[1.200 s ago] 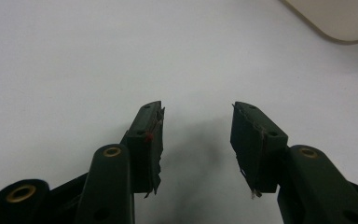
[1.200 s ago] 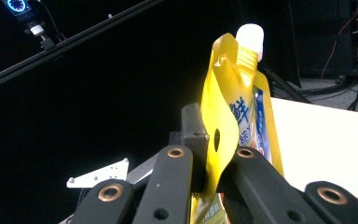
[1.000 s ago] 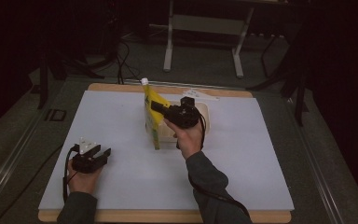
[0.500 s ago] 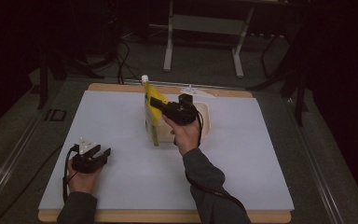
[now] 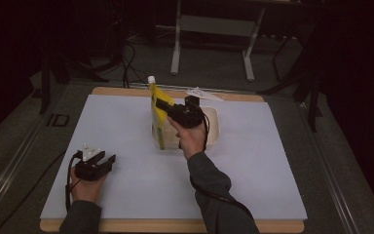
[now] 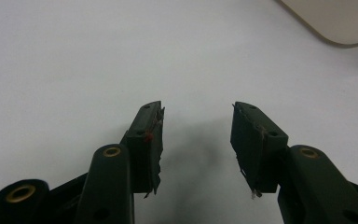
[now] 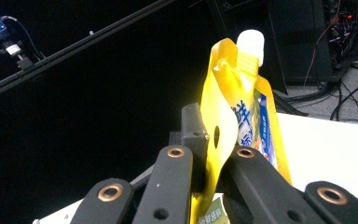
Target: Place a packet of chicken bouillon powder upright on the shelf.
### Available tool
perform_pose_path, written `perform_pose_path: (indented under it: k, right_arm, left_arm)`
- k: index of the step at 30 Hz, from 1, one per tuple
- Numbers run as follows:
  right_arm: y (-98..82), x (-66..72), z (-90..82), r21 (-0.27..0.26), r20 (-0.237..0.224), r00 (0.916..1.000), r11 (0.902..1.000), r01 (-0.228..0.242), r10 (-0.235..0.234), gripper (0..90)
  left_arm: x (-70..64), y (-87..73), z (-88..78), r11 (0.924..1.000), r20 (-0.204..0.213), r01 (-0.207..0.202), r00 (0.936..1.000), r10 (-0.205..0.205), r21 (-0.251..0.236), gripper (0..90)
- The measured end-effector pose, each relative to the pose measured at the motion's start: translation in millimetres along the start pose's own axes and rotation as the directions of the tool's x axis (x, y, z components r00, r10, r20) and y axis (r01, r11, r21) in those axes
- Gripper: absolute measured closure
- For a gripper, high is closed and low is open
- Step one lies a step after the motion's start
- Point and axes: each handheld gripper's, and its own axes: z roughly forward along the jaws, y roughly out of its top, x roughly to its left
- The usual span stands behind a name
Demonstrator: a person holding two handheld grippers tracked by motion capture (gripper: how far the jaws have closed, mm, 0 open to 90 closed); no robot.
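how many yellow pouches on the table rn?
1. The yellow spout pouch stands upright at the cream tray's left edge, clamped by the right gripper. More could be hidden behind that hand.

A yellow spouted pouch (image 7: 235,116) with a white cap stands upright over the cream tray (image 5: 212,127).

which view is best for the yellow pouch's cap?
Right gripper view: the white cap sits close and sharp atop the yellow pouch, which the right gripper clamps. In the high view the cap is a tiny white dot. The left gripper view looks at bare table.
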Motion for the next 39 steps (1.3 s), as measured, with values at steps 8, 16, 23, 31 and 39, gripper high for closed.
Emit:
perform_pose_path:
  k: [8,16,23,31,39]
  right_arm:
    - [-0.8,-1.6,2.9,0.004,0.029,0.9994,0.9999,0.016,-0.016,90.0]
    - [0.0,-2.2,5.9,-0.012,0.038,0.9992,0.9999,0.013,-0.012,90.0]
    - [1.2,-6.4,10.5,-0.031,0.049,0.9988,0.9995,-0.001,0.002,90.0]
    - [-0.9,-8.5,13.2,-0.042,0.064,0.9979,0.9989,0.018,-0.015,90.0]
    - [-2.2,-10.8,21.0,-0.039,0.088,0.9961,0.9992,0.013,-0.01,90.0]
  left_arm:
    - [0.1,0.0,0.1,1.0,0.0,0.001,1.0,-0.001,0.0,52.8]
    - [0.2,0.0,0.0,1.0,0.0,0.003,1.0,-0.003,0.0,52.4]
    - [0.5,0.1,0.0,1.0,0.0,0.005,1.0,-0.005,-0.002,52.3]
    - [0.6,0.1,-0.2,1.0,0.001,0.005,1.0,-0.005,-0.004,52.3]
    - [1.1,0.1,-0.5,1.0,0.004,0.009,1.0,-0.009,-0.004,52.2]
